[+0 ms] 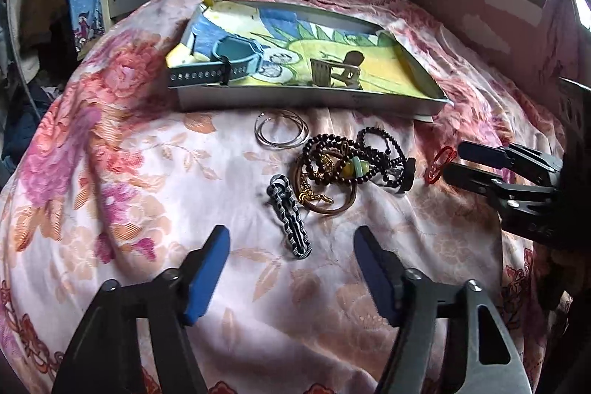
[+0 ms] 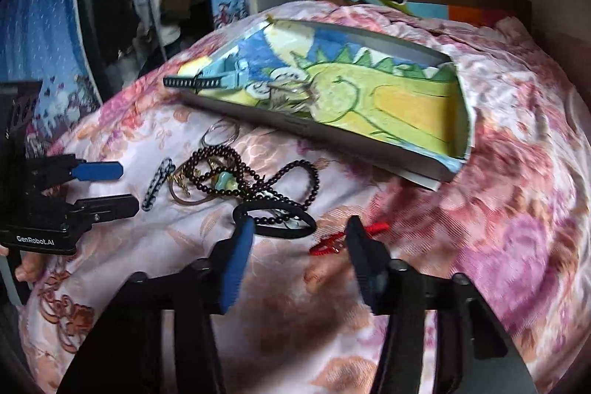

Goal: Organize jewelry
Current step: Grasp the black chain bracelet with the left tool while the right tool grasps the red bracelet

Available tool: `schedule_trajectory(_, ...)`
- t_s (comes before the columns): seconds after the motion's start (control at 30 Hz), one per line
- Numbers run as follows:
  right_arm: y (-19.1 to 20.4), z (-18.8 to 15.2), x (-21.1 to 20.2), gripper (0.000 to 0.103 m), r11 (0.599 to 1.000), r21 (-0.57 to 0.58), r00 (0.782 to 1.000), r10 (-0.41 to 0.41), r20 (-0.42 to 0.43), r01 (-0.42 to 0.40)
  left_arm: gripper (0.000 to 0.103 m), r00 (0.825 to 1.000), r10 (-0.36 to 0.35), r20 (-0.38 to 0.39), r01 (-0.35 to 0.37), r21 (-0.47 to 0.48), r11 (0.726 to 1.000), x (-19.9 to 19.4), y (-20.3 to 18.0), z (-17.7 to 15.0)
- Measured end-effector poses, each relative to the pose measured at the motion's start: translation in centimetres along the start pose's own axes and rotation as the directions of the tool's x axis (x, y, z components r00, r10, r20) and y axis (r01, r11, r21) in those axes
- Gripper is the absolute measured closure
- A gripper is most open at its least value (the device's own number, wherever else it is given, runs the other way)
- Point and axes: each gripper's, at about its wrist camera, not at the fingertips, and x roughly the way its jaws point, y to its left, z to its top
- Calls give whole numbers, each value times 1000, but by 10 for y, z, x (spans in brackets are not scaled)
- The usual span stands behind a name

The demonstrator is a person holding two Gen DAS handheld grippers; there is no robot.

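The left gripper (image 1: 291, 248) is hovering with its fingers spread wide and empty, lined up on the black-and-white braided bracelet (image 1: 289, 216) lying just ahead, probably to pick it up next. The right gripper (image 2: 300, 239) is also gaping wide, holding nothing, straddling the cloth beside a small red cord (image 2: 345, 237) and a black hair band (image 2: 275, 218). Beyond them the jewelry is sitting in a tangle on the flowered bedspread (image 1: 122, 180): dark bead strands (image 1: 354, 159) wound around a brown bangle (image 1: 325, 192) and a gold chain, with thin silver hoops (image 1: 281, 132) farther on. The shallow box (image 1: 306, 100), lined with a drawing, is waiting behind, already holding a blue watch (image 1: 221, 61).
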Motion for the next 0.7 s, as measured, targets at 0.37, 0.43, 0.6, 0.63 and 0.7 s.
schedule_trajectory(0.37, -5, -1, 36, 76, 1000, 0, 992, -11, -125, 11, 64, 997, 20, -69, -22, -29, 999, 21, 5, 1)
schedule_trajectory(0.43, -5, -2, 41, 77, 1000, 5, 991, -10, -137, 11, 67, 997, 25, -73, -27, -36, 999, 22, 6, 1)
schedule_trajectory(0.6, -7, -2, 45, 77, 1000, 23, 990, 1, -142, 2, 82, 996, 42, -77, -46, -58, 997, 22, 12, 0)
schedule_trajectory(0.63, -8, -2, 46, 77, 1000, 27, 990, 2, -142, 2, 84, 996, 43, -78, -48, -62, 997, 23, 13, 0)
schedule_trajectory(0.7, -10, -3, 45, 77, 999, 36, 990, 4, -141, 1, 89, 996, 43, -81, -49, -73, 996, 24, 15, 0)
